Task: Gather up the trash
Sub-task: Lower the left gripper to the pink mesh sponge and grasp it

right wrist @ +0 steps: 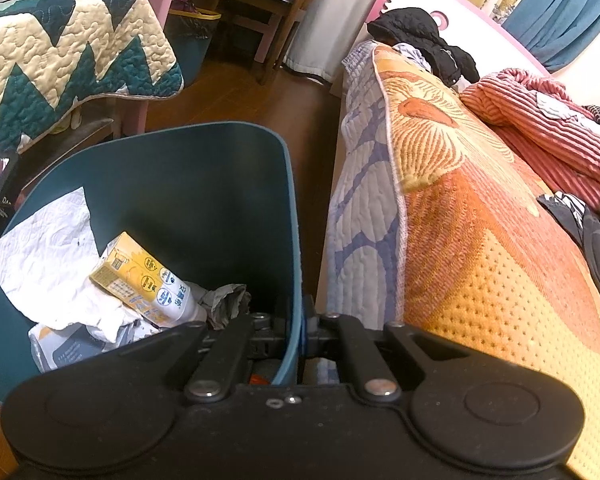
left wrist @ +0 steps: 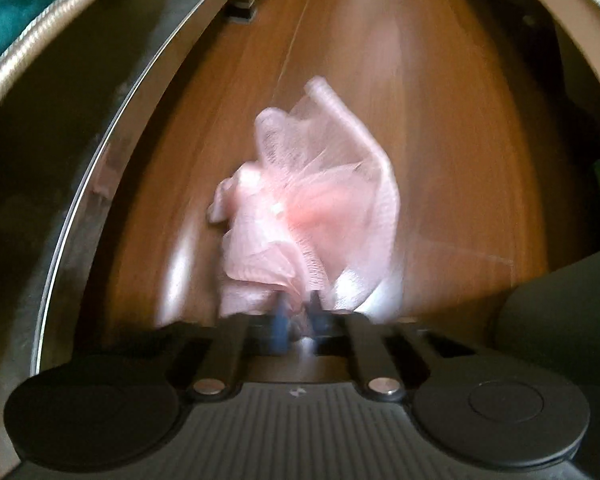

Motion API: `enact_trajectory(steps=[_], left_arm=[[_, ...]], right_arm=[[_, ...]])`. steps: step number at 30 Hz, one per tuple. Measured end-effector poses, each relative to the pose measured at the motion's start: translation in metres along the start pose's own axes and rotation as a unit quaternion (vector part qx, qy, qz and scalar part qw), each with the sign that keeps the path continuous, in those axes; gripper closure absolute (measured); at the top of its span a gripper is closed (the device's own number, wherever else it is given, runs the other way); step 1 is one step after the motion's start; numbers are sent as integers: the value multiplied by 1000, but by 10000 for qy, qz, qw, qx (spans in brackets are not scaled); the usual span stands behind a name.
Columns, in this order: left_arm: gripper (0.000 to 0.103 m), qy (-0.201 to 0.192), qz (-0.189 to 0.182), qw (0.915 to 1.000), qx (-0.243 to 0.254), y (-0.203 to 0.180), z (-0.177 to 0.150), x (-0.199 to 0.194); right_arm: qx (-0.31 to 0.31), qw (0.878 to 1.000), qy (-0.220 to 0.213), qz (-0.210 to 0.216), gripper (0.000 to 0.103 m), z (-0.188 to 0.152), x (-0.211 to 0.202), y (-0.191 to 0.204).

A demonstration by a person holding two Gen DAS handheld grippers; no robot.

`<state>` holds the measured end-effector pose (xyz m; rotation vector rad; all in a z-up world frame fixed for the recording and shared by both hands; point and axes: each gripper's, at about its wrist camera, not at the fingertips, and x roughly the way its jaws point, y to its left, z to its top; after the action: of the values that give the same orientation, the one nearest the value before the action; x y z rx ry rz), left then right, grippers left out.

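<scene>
In the left wrist view my left gripper (left wrist: 298, 314) is shut on a pink foam net (left wrist: 300, 196), a crumpled mesh sleeve held above the wooden floor; the frame is motion-blurred. In the right wrist view my right gripper (right wrist: 296, 328) is shut on the near rim of a dark teal trash bin (right wrist: 220, 200), one finger inside and one outside the wall. Inside the bin lie a white paper sheet (right wrist: 48, 248), a yellow drink carton (right wrist: 144, 280), a grey crumpled wad (right wrist: 228, 302) and a printed package (right wrist: 68, 348).
A dark low shelf edge (left wrist: 100, 152) runs along the left of the floor strip. A bed with an orange quilt (right wrist: 472, 232) stands right of the bin. A zigzag quilt (right wrist: 60, 60) drapes over furniture at left; wooden chairs (right wrist: 268, 8) stand behind.
</scene>
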<state>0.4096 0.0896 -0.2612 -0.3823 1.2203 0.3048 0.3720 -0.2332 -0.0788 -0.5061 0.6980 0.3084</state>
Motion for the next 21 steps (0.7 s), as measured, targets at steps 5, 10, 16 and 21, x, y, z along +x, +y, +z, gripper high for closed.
enact_trajectory(steps=[5, 10, 16, 21], left_arm=[[99, -251, -43, 9997, -51, 3, -14, -23], [99, -525, 10, 9984, -204, 13, -36, -59], [102, -911, 59, 9958, 85, 12, -59, -114], [101, -879, -143, 9960, -54, 17, -47, -125]], right_arm=[[-16, 10000, -15, 3, 98, -3, 0, 0], [-7, 10000, -42, -20, 98, -3, 0, -1], [-80, 9999, -90, -24, 98, -3, -2, 3], [-152, 9998, -114, 20, 98, -2, -4, 4]])
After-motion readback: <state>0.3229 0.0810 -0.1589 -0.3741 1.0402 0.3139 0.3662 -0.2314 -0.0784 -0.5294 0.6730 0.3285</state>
